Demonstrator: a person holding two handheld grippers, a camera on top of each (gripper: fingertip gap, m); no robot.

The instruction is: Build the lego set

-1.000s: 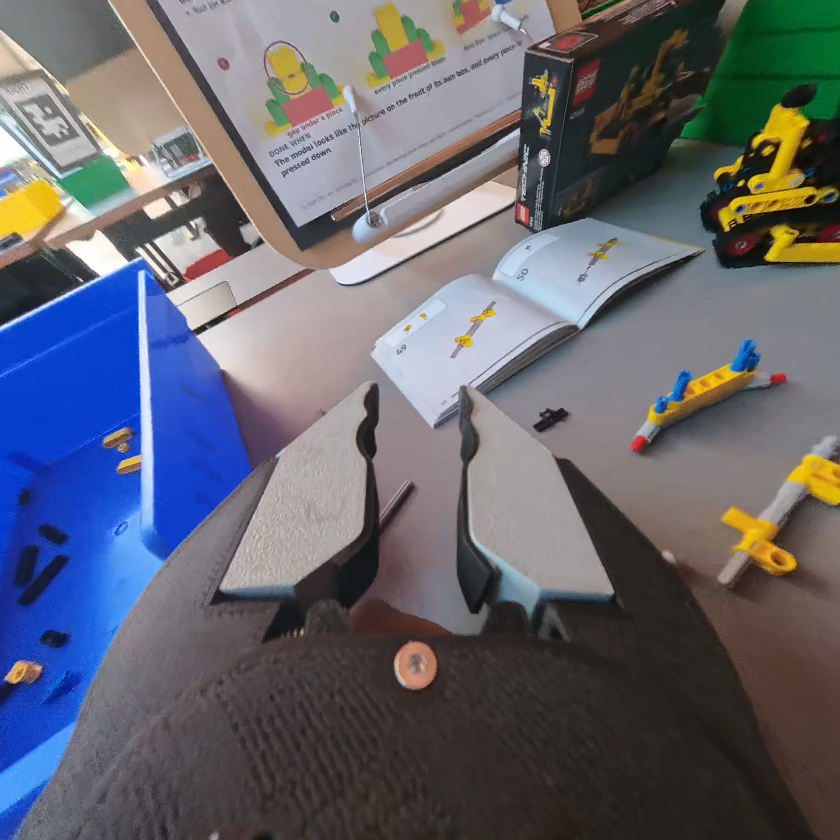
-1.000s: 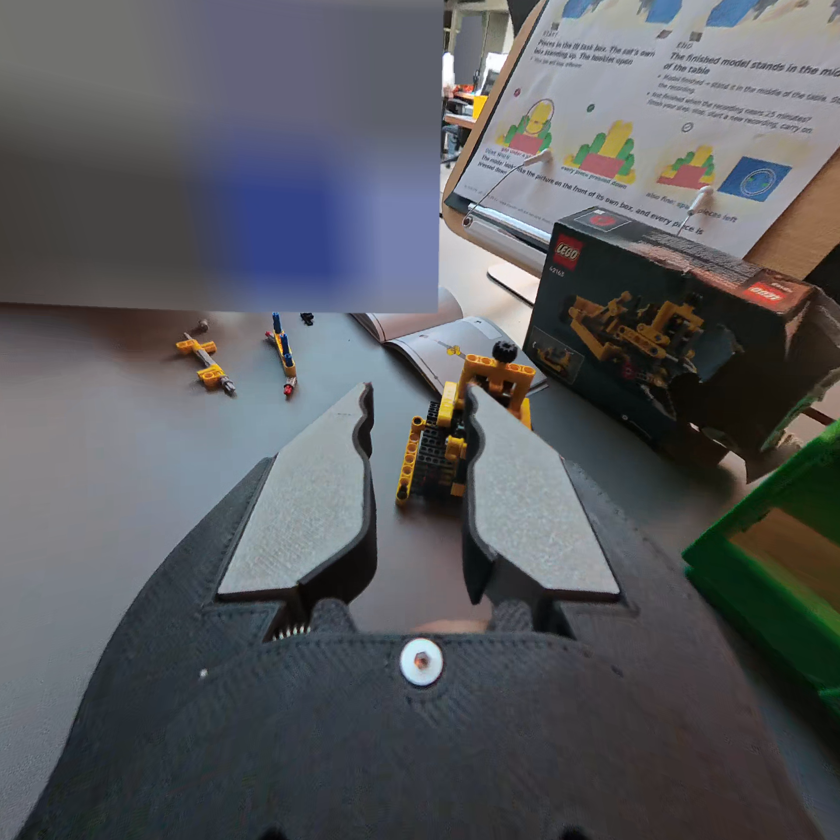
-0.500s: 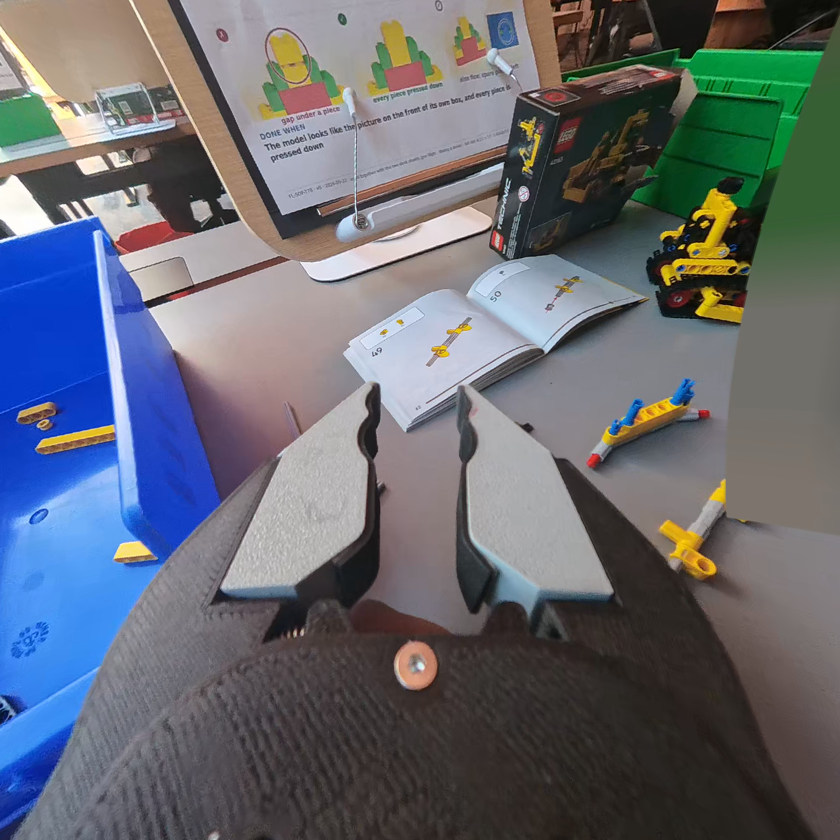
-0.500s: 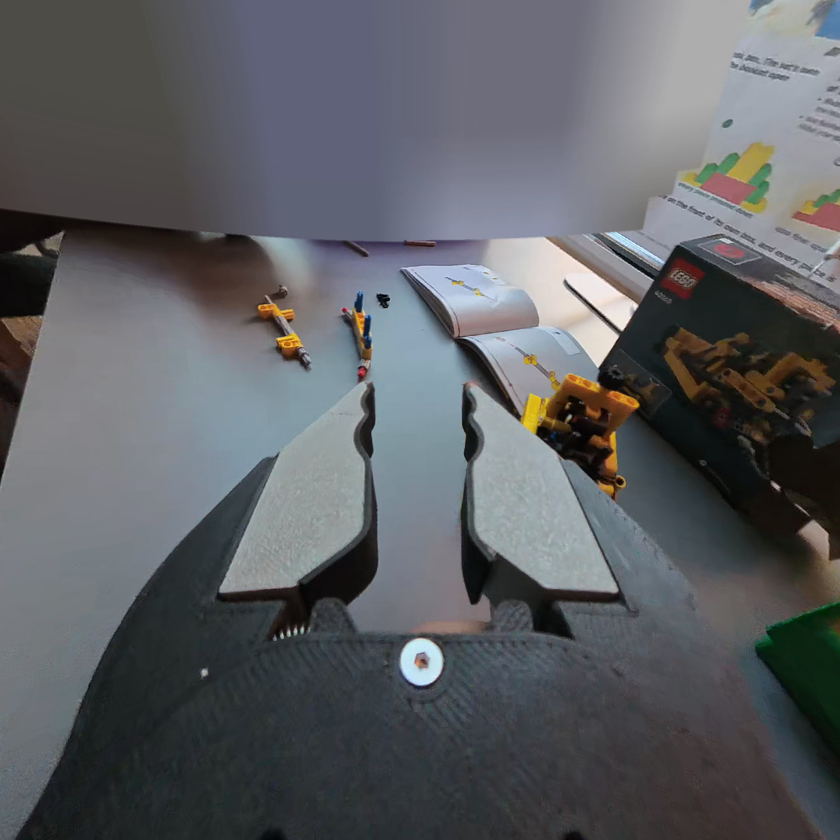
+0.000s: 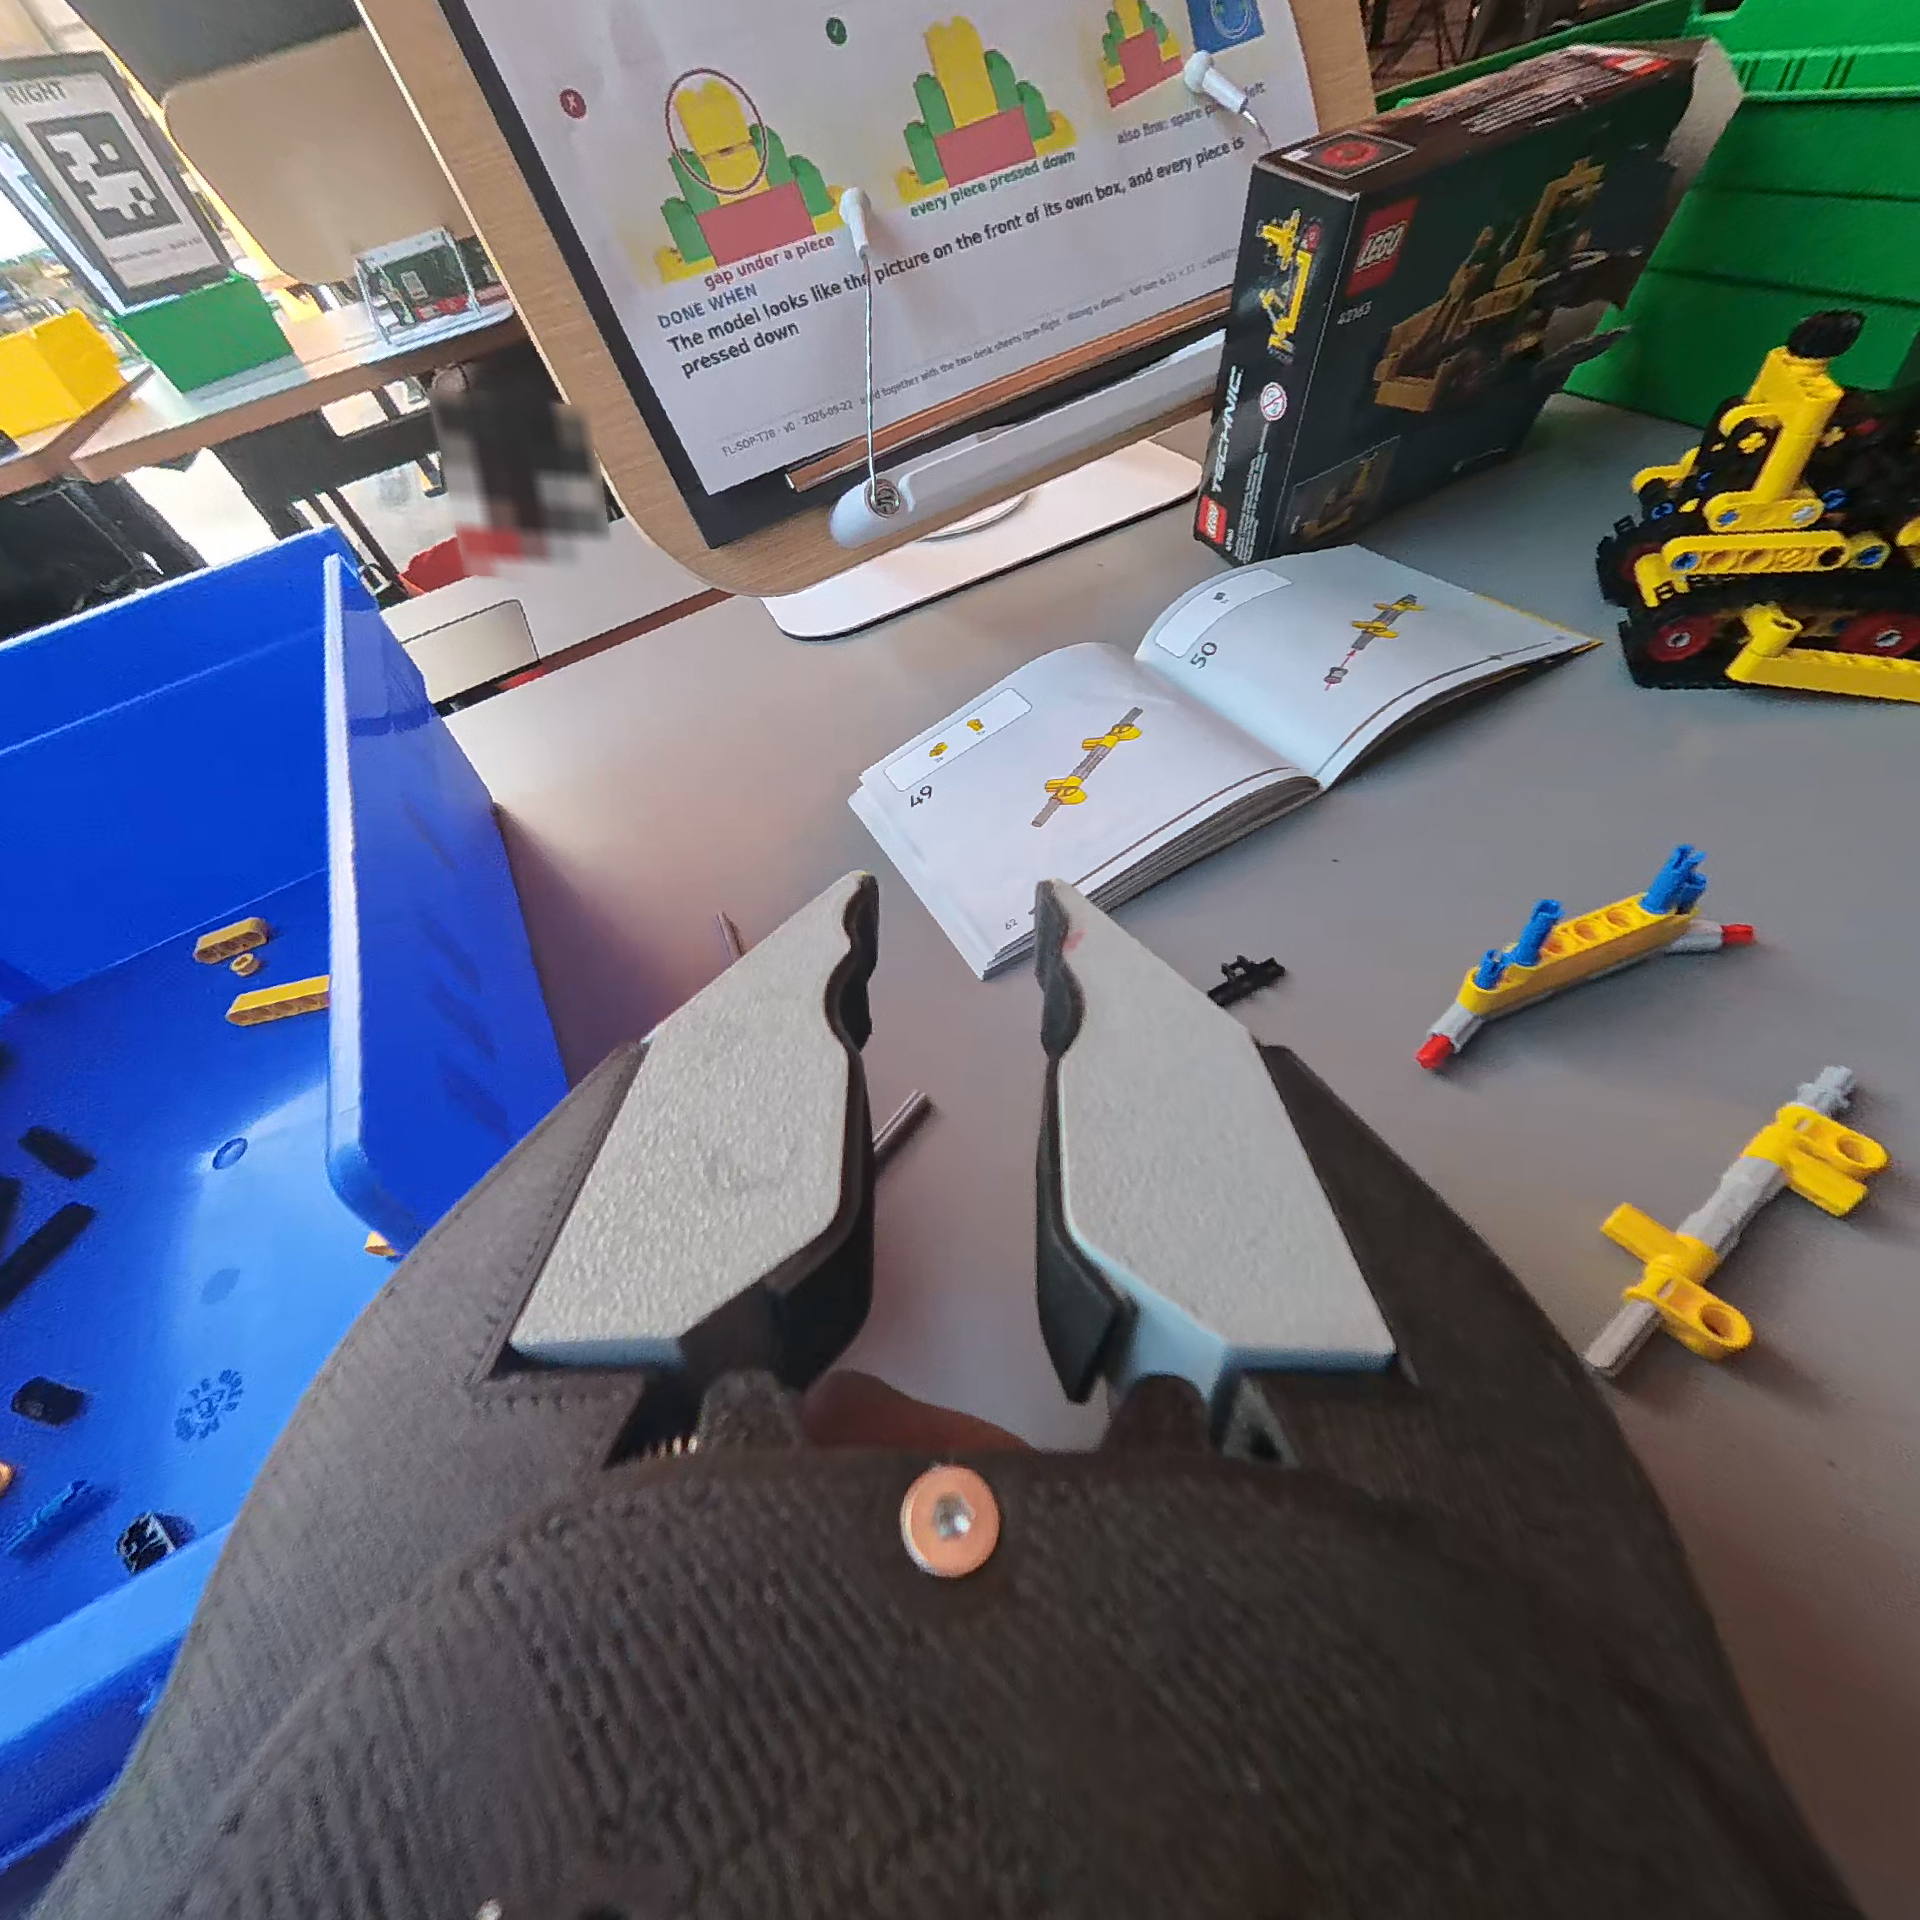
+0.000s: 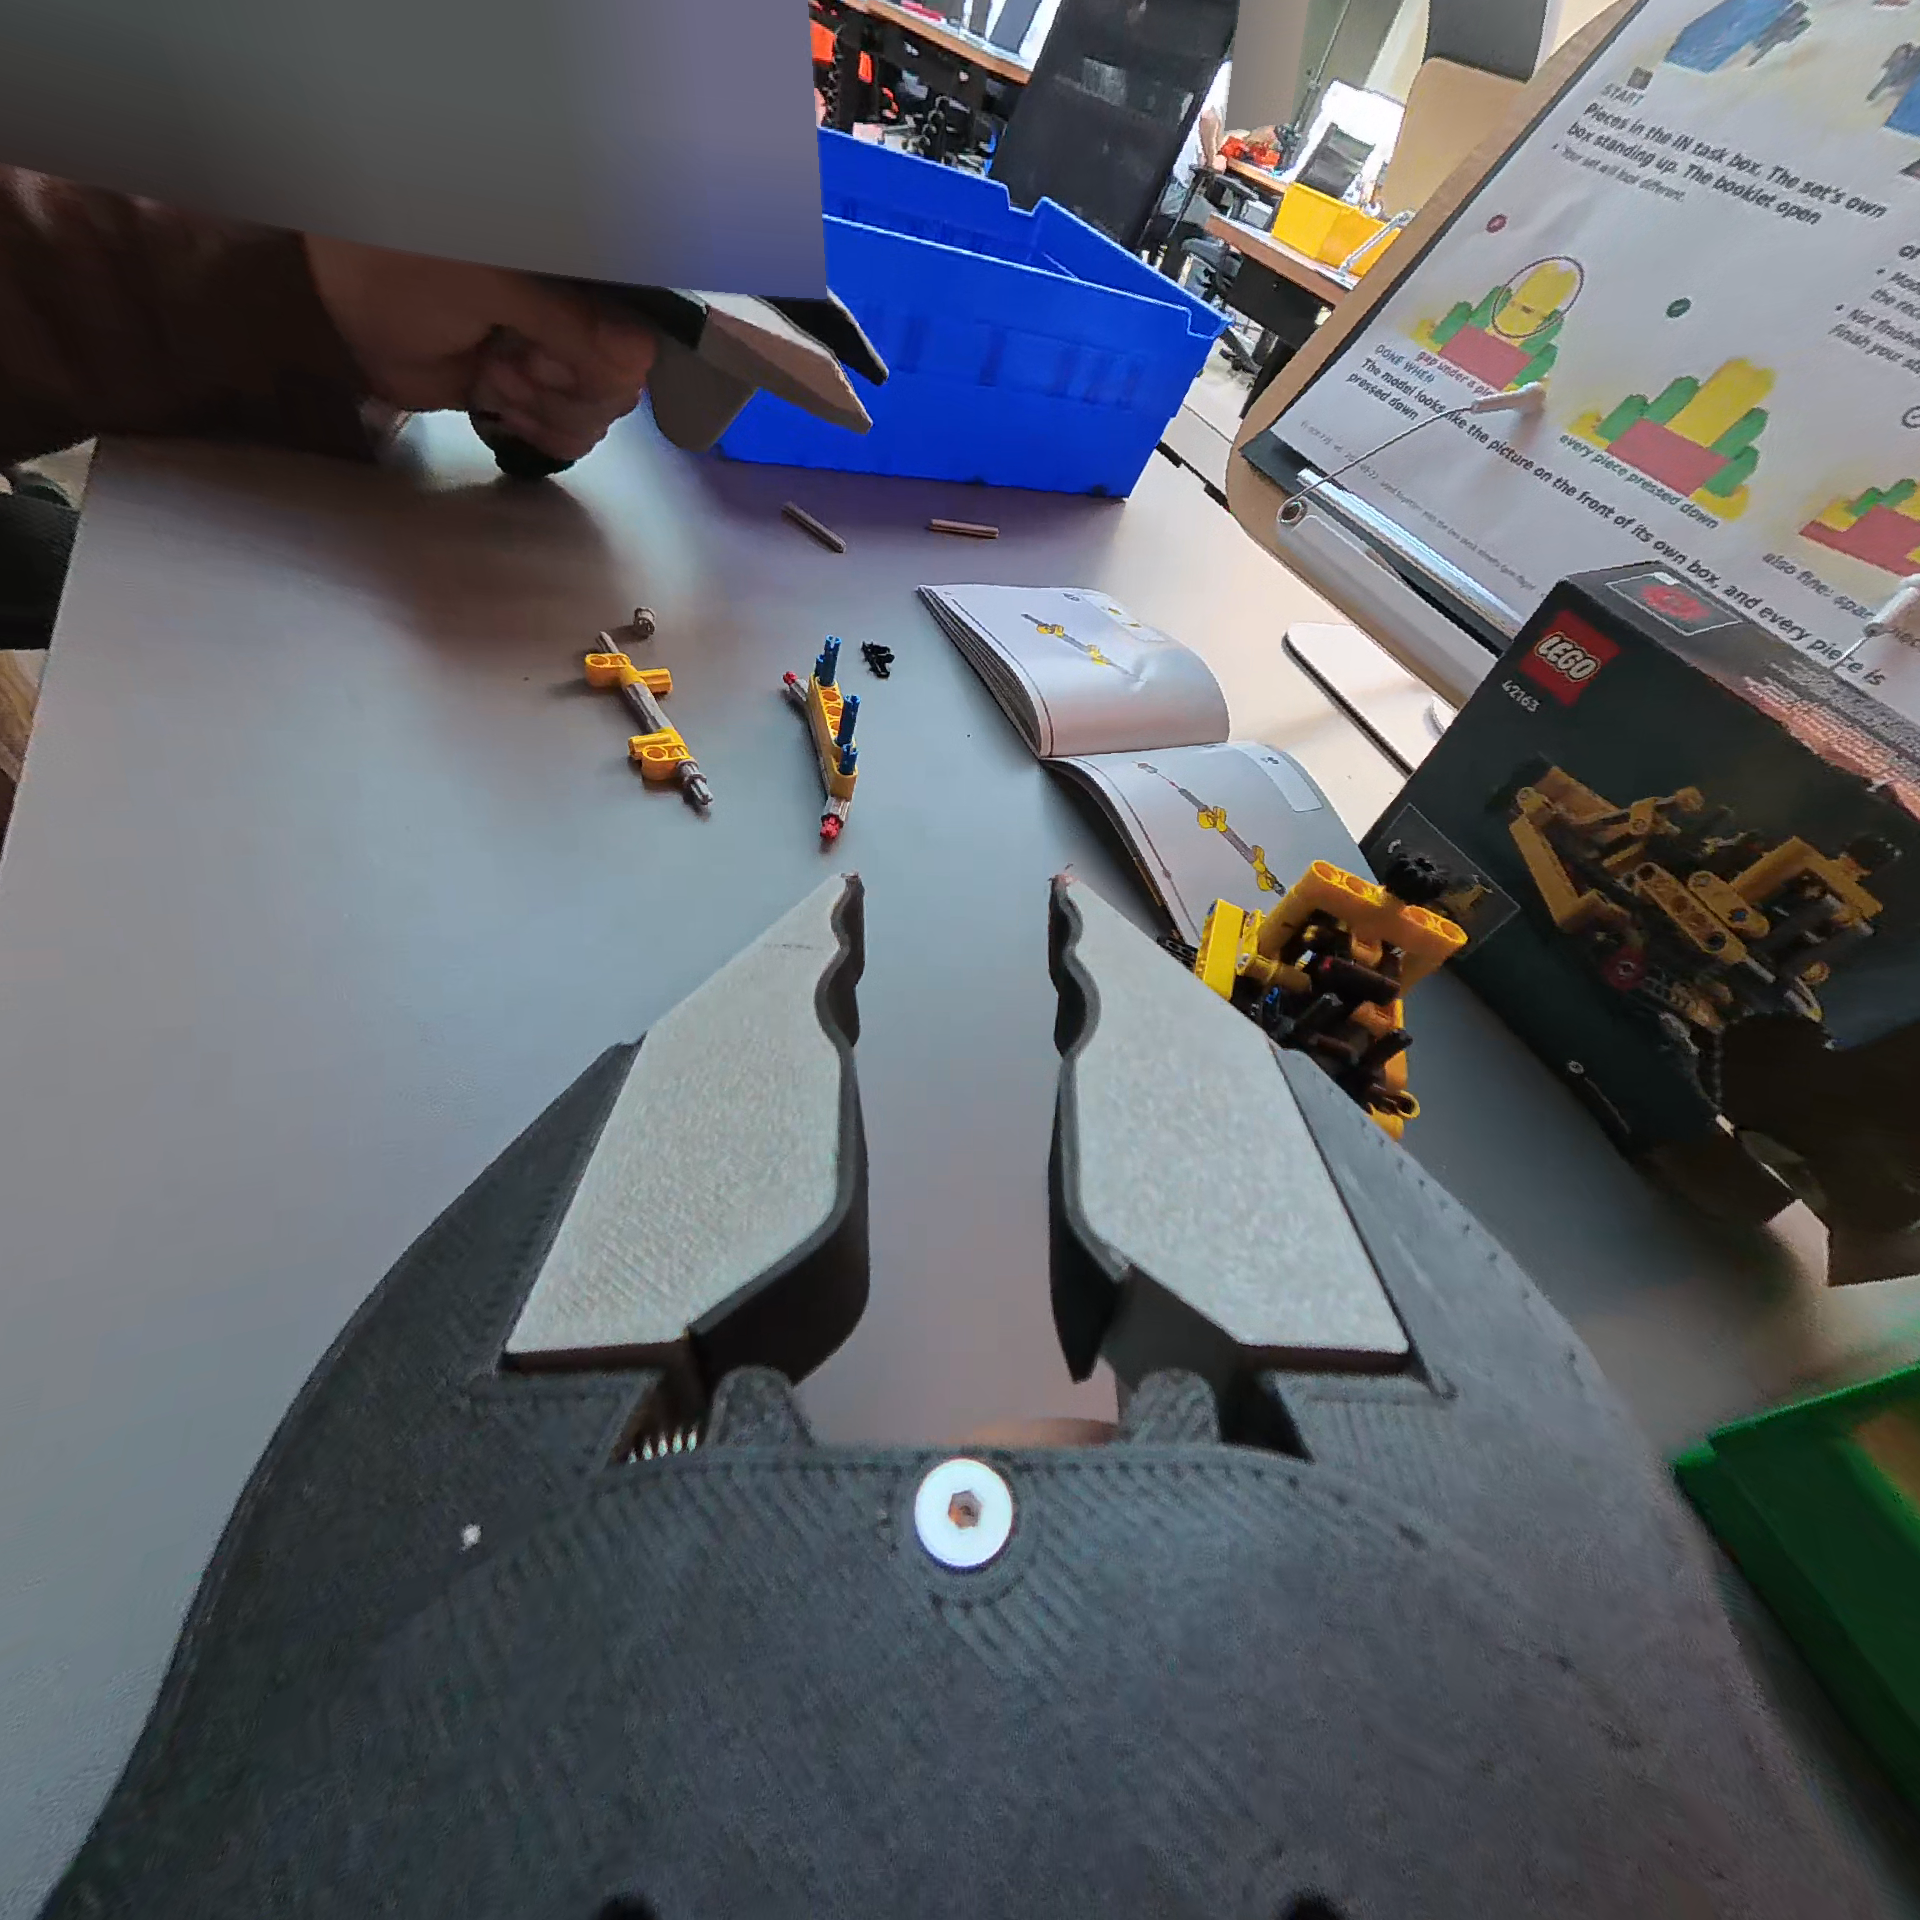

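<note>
Grey pads on both tongs stand apart, gripping nothing: the left tongs (image 5: pixel 954 914) hover by the blue bin (image 5: pixel 416 935), the right tongs (image 6: pixel 954 883) over bare table (image 6: pixel 312 935). Beyond lie the axle piece (image 6: pixel 649 717), the beam with blue pins (image 6: pixel 831 738), and the booklet (image 5: pixel 1195 748); the bulldozer (image 6: pixel 1320 977) sits just right. Careless reaching could probably scatter those small loose parts.

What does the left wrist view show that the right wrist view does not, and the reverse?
Only the left wrist view shows the loose pieces inside the blue bin and the open left gripper up close. Only the right wrist view shows the hand holding that gripper, and the open right gripper. Both show the open booklet, the set's box, the yellow bulldozer and two small sub-assemblies.
</note>
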